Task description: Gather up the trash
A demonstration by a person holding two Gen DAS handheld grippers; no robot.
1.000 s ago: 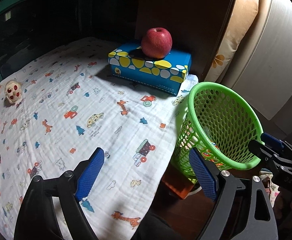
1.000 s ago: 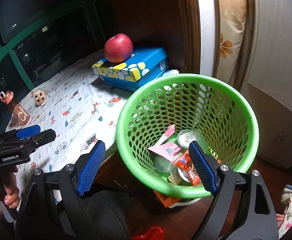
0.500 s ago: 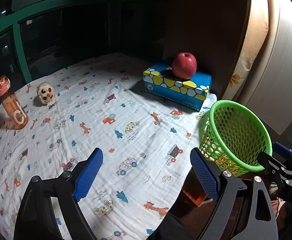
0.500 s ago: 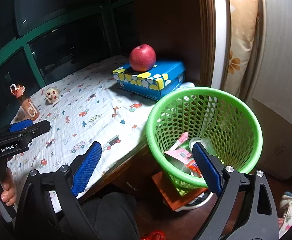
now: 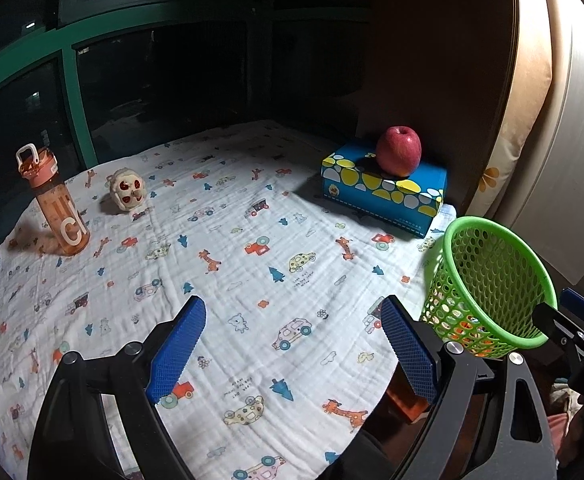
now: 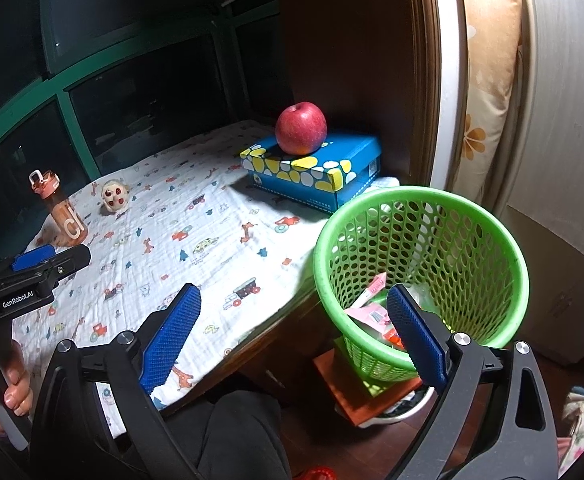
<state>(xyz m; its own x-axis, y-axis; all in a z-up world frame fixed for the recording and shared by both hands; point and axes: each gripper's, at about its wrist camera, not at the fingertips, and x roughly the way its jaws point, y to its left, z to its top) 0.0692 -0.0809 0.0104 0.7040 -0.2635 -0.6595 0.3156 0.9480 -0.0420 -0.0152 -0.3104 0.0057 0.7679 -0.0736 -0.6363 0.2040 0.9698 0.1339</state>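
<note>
Jaws wide and empty on both grippers, right just opened further, only right view shows wrappers (image 6: 372,314) inside green basket (image 6: 488,216).

A: Lighting?
B: Dim room, light from the near side on the printed cloth (image 5: 251,264); the tissue box (image 5: 384,188) casts a leftward shadow.
A: Quality?
B: Sharp; fisheye bending, dark corners.

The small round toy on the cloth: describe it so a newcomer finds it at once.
Start at the printed cloth covering the table and go to its far left corner by the dark window. The small round toy lies beside the upright orange bottle; it alone is cream-coloured with red spots.
</note>
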